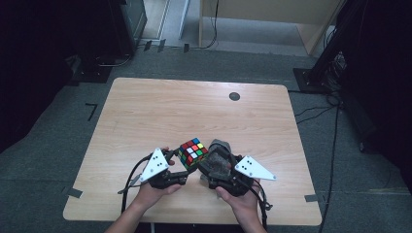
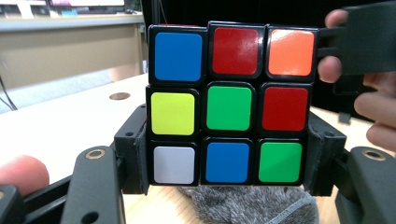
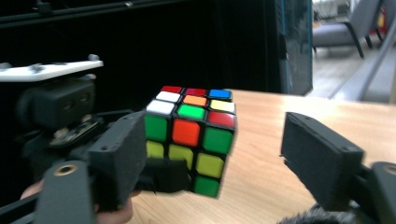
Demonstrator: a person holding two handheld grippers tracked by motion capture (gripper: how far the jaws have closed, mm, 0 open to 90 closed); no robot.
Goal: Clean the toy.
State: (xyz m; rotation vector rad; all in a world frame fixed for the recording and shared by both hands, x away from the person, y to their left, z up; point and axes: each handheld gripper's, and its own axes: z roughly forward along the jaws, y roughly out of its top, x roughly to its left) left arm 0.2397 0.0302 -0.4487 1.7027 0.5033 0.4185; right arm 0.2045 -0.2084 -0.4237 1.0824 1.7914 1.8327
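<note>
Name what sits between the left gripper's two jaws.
The Rubik's cube, clamped at its bottom layer by the left gripper, seen in the left gripper view.

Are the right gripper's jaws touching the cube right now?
Apart. In the right gripper view the right gripper stands open: its right-hand jaw is clearly separated from the cube, with bare table showing between them.
</note>
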